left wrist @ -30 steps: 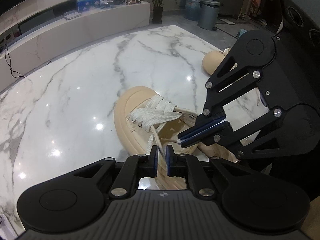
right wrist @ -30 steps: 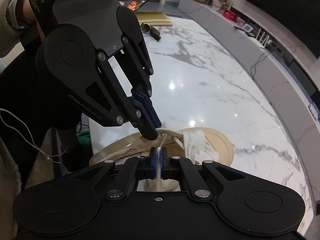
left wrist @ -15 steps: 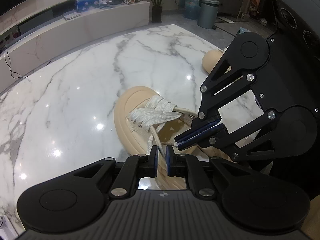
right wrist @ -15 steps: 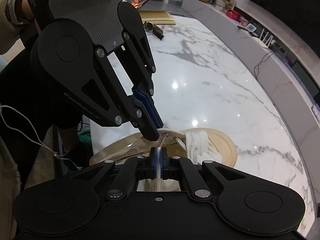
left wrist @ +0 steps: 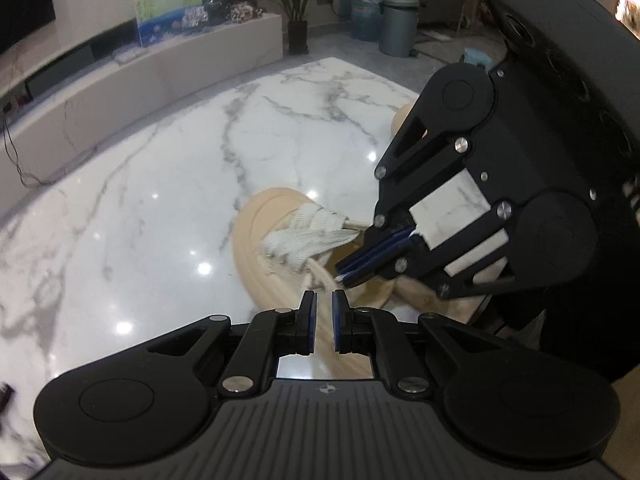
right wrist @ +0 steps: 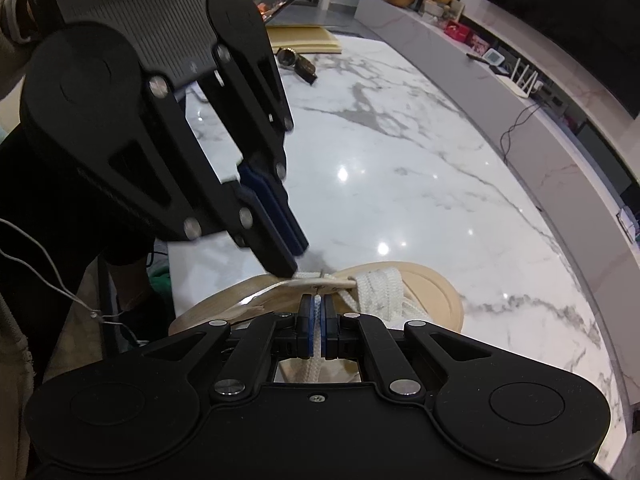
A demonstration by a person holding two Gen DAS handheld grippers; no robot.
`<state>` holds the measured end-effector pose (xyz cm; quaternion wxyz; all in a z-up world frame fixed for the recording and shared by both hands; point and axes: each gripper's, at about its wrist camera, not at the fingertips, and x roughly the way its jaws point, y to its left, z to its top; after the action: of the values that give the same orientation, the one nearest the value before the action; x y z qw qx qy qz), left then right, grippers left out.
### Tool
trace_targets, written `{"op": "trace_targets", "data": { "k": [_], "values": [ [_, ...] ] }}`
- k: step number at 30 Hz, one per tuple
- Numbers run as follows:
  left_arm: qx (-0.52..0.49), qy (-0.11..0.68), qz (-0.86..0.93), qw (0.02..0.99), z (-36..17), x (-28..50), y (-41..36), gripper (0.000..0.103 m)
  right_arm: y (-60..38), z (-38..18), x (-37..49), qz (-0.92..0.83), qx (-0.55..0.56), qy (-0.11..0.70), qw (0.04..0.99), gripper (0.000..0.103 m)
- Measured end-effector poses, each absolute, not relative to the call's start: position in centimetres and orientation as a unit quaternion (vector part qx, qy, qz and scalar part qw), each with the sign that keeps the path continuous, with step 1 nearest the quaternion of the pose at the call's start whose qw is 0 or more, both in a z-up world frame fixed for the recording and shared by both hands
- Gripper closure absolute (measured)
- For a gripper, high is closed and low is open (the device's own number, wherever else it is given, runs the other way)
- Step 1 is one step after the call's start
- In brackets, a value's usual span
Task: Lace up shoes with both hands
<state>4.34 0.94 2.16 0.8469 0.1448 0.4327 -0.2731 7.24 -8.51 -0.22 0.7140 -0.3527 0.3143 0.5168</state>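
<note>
A beige shoe [left wrist: 256, 240] with white laces [left wrist: 308, 232] lies on the white marble table [left wrist: 160, 200]; it also shows in the right wrist view [right wrist: 432, 284]. My left gripper [left wrist: 324, 304] stands slightly open over the shoe's side, its pads apart with nothing clearly pinched; from the right wrist view [right wrist: 290, 256] its tips sit by the top eyelet. My right gripper [right wrist: 317, 308] is shut on a white lace end [right wrist: 312, 364]. In the left wrist view [left wrist: 344, 276] its tips hold the lace tip over the shoe's opening.
A second beige shoe [left wrist: 402, 120] lies behind the right gripper. A watch [right wrist: 298, 60] and a yellow pad [right wrist: 304, 38] lie at the table's far end. A low marble bench [left wrist: 160, 76] runs beyond the table.
My left gripper has pushed forward and swung toward the shoe's lacing, and its lace strand no longer shows between the pads. My right gripper stays shut on its lace end.
</note>
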Motion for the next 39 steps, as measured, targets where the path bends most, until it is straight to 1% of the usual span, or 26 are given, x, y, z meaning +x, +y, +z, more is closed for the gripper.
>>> {"op": "trace_targets", "data": {
  "k": [5, 10, 16, 22, 31, 36, 39],
  "values": [
    [0.229, 0.421, -0.293, 0.827, 1.8, 4.5, 0.1, 0.095, -8.6, -0.4, 7.5, 0.511, -0.345, 0.318, 0.720, 0.102],
    [0.282, 0.408, -0.319, 0.808, 1.3, 4.7, -1.0, 0.094, -8.7, -0.5, 7.6, 0.515, -0.333, 0.319, 0.722, 0.102],
    [0.368, 0.388, -0.343, 0.772, -0.2, 4.5, -2.4, 0.094, -8.7, -0.5, 8.0, 0.515, -0.319, 0.324, 0.727, 0.102],
    [0.396, 0.383, -0.358, 0.754, -1.1, 4.7, -2.9, 0.094, -8.8, -0.6, 8.2, 0.520, -0.305, 0.328, 0.727, 0.101],
    [0.411, 0.386, -0.364, 0.741, -1.7, 5.4, -3.7, 0.094, -9.2, -0.6, 8.0, 0.521, -0.289, 0.332, 0.732, 0.101],
    [0.415, 0.392, -0.362, 0.737, -1.6, 5.6, -4.1, 0.100, -9.3, -0.7, 7.9, 0.518, -0.289, 0.330, 0.734, 0.101],
    [0.401, 0.401, -0.356, 0.743, -1.3, 5.8, -4.0, 0.101, -9.3, -0.6, 7.8, 0.514, -0.291, 0.331, 0.736, 0.101]
  ]
}}
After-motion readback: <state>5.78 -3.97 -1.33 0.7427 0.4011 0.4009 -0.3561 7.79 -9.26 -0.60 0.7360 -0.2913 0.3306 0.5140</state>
